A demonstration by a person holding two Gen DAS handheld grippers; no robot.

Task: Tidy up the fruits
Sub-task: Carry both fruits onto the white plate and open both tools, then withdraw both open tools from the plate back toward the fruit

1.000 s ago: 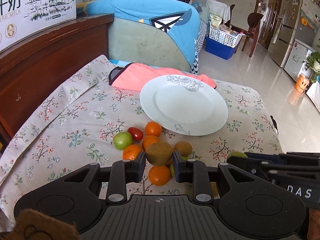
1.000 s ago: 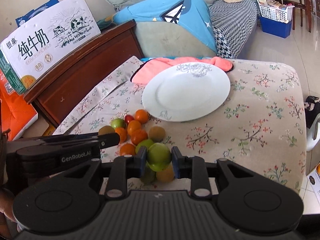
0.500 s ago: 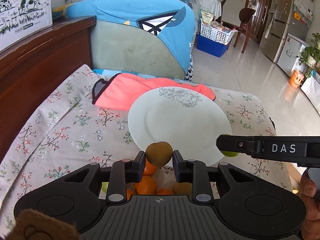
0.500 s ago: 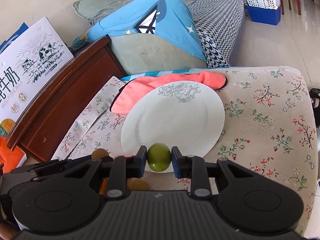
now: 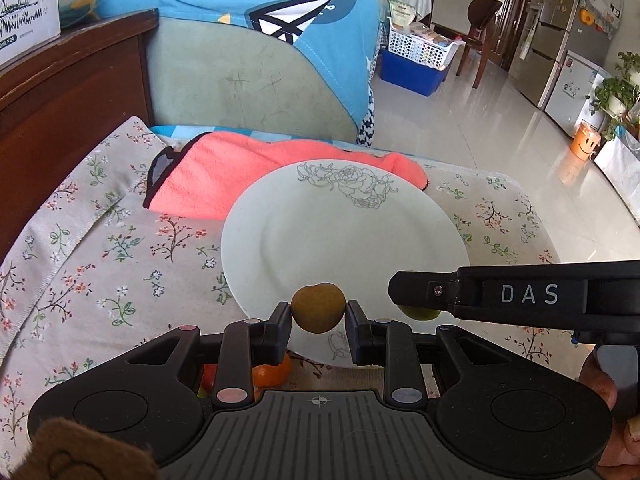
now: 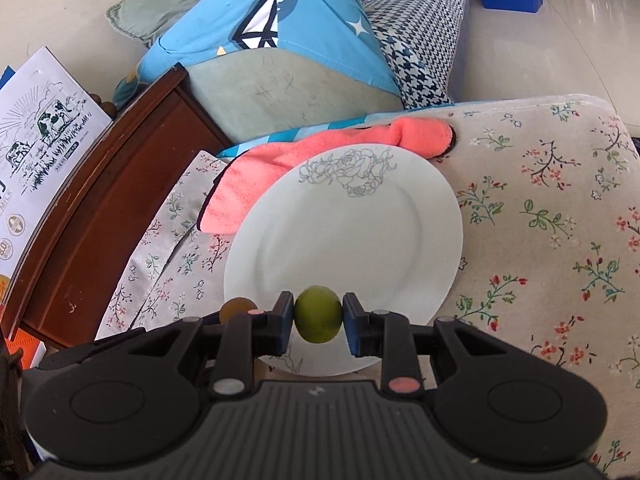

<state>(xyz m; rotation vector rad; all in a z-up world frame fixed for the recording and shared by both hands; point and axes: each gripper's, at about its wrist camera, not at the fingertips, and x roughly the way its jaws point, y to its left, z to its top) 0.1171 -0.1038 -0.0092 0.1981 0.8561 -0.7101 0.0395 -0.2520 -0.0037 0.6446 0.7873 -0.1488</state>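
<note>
My left gripper is shut on a brown kiwi, held over the near rim of the white plate. My right gripper is shut on a green fruit, also above the plate's near edge. In the left wrist view the right gripper reaches in from the right, the green fruit peeking below it. The kiwi shows at the left in the right wrist view. An orange and a bit of red fruit lie on the floral cloth behind my left fingers.
A pink towel lies under the plate's far edge. A dark wooden headboard with a milk carton borders the left. A blue-covered cushion stands behind. The floral cloth drops off at the right to tiled floor.
Both grippers carried their fruit forward from the fruit pile to above the plate's near rim. The pile has slipped mostly out of sight beneath the grippers.
</note>
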